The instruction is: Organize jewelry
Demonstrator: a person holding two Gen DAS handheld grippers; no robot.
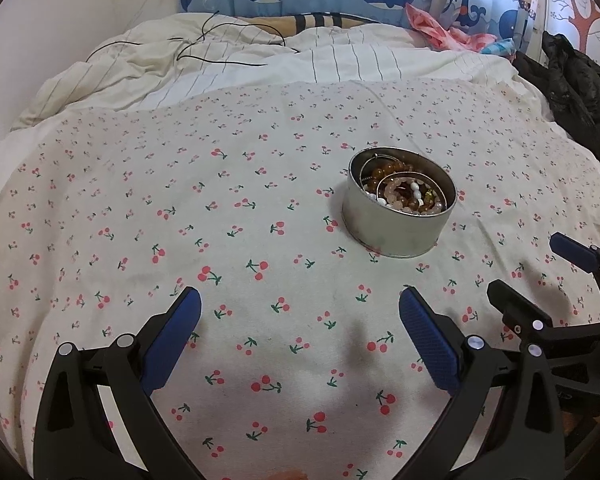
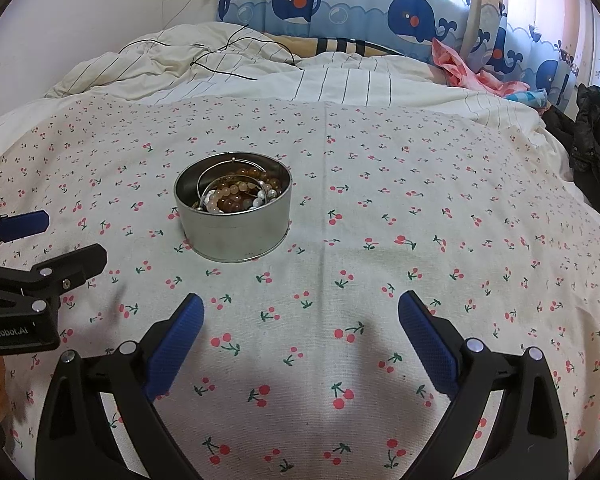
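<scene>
On the bed: a round metal tin stands upright on the cherry-print sheet, ahead of both grippers and well apart from them.
Contents: beaded bracelets and thin metal bangles piled inside, filling the tin.
Left gripper: spread wide, holding nothing.
Right gripper: spread wide too, empty.
Handling: the beads look light, smooth and likely slippery; strands probably flex and may tangle; the tin is stiff.
Hold: pinch one strand across its beads where it rises above the pile, steadying the tin wall with the other gripper.
</scene>
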